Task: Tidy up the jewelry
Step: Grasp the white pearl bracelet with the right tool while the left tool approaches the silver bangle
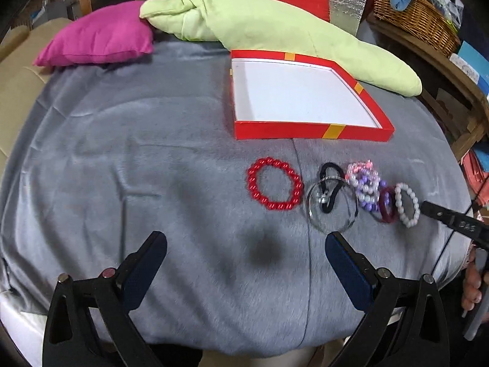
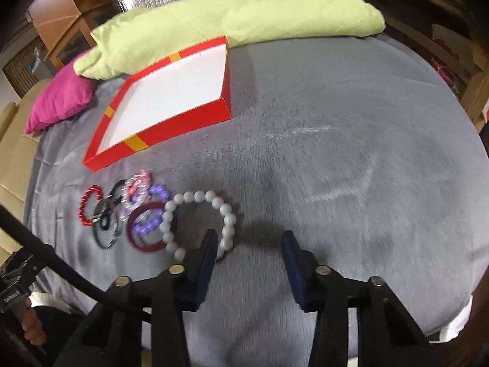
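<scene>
Several bracelets lie in a row on the grey blanket: a red bead bracelet, a clear bangle over a black hair tie, pink and purple bead bracelets, a maroon bangle and a white bead bracelet. Behind them stands a shallow red box with a white inside. My left gripper hangs open in front of the red bracelet and the clear bangle. My right gripper is open with nothing between its fingers; its left finger covers the near edge of the white bead bracelet.
A light green pillow and a pink cushion lie at the blanket's far edge. A wicker basket sits on wooden shelving to the right. Bare blanket spreads right of the box.
</scene>
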